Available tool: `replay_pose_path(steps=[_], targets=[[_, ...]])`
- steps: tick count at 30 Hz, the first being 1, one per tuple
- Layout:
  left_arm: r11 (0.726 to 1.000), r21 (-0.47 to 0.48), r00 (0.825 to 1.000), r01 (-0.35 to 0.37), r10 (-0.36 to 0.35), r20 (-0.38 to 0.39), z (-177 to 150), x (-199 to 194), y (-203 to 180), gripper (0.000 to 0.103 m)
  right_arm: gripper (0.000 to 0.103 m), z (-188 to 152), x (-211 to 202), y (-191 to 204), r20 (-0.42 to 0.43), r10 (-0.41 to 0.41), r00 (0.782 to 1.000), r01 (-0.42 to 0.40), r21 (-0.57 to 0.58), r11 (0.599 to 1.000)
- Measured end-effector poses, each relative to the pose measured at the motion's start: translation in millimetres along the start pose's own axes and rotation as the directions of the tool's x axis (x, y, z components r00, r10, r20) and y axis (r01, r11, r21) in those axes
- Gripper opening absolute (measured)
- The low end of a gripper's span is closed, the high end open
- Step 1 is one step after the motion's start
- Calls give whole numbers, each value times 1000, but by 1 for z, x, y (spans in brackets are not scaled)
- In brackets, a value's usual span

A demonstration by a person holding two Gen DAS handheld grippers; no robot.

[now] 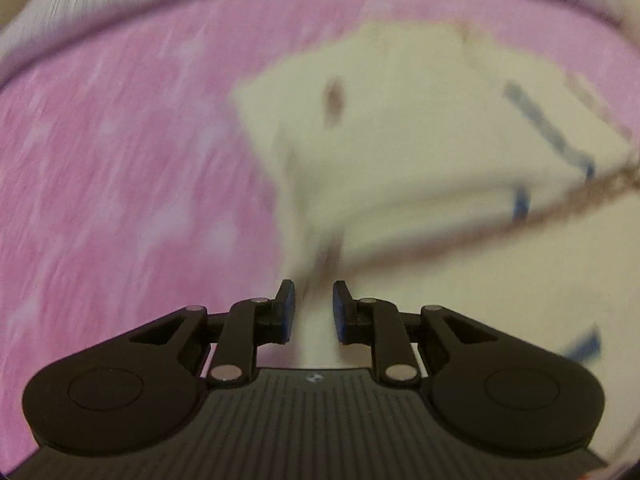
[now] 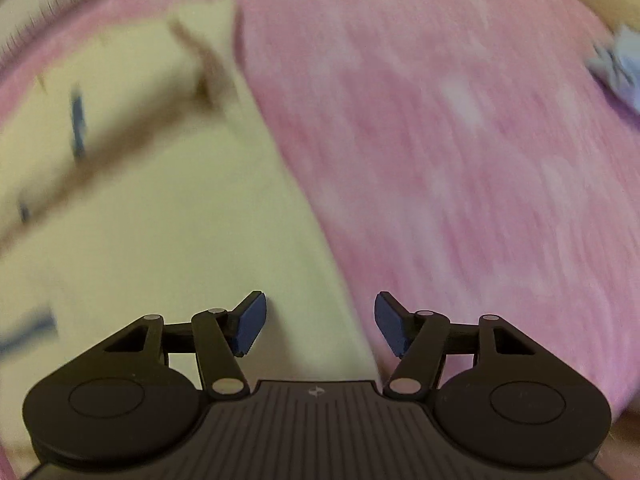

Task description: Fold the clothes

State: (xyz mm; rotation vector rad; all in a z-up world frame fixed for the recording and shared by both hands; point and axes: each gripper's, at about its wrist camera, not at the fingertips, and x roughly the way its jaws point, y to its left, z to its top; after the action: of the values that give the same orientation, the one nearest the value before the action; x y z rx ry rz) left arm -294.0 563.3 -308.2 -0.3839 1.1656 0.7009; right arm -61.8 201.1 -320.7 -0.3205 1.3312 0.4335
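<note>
A: What is the surface?
B: A pink bedspread with pale specks, all blurred. A cream garment with brown and blue lines lies on it.
A: And the tools?
B: The left tool pinches a cream fold running toward 12 o'clock. The right tool is spread over the garment's edge, cloth toward 9 o'clock.

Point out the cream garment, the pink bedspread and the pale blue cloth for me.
cream garment (image 1: 400,152): left wrist view, on its flat middle panel.
pink bedspread (image 2: 460,140): right wrist view, on bare pink fabric right of the garment.
pale blue cloth (image 2: 618,70): right wrist view, on its crumpled middle.
</note>
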Motion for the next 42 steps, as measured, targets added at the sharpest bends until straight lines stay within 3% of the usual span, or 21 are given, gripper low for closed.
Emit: replay_pose_path(steps=[2,4,7,13,21,26,34,42], targets=[[999,-48,998,-5,2,-58,-16,-24,4,18,63,-22,-4,0,-55,-31,998,31,1,1000],[996,-78,996,-31,24,-80,-29,-50,1,28,64,-37,-22,5,-48,-8,999,8,0,1000],[991,-126,998,-51,46,-42,-46,-92,-11,44,68,-43,-45,24,-21,56,998,-58,-59,997],[977,-198,995,-79,90,50,-90,-164,-45,45,74,-53,-85,52,68,161,985,-140,-245,959],[970,-223,987,-97,123,105,-172,-269,-115,48,82,-105,-161,-16,107,227,968,-188,-287,939],[971,-215,979,-103,137,150,-201,-323,-146,50,86,-131,-207,-48,123,259,958,-209,-319,924],[967,-224,966,-123,168,195,-225,-375,-171,60,87,-144,-255,-67,162,303,939,-231,-355,906],[962,-245,965,-123,174,195,-237,-398,-169,60,88,-152,-284,-67,163,321,933,-235,-397,887]])
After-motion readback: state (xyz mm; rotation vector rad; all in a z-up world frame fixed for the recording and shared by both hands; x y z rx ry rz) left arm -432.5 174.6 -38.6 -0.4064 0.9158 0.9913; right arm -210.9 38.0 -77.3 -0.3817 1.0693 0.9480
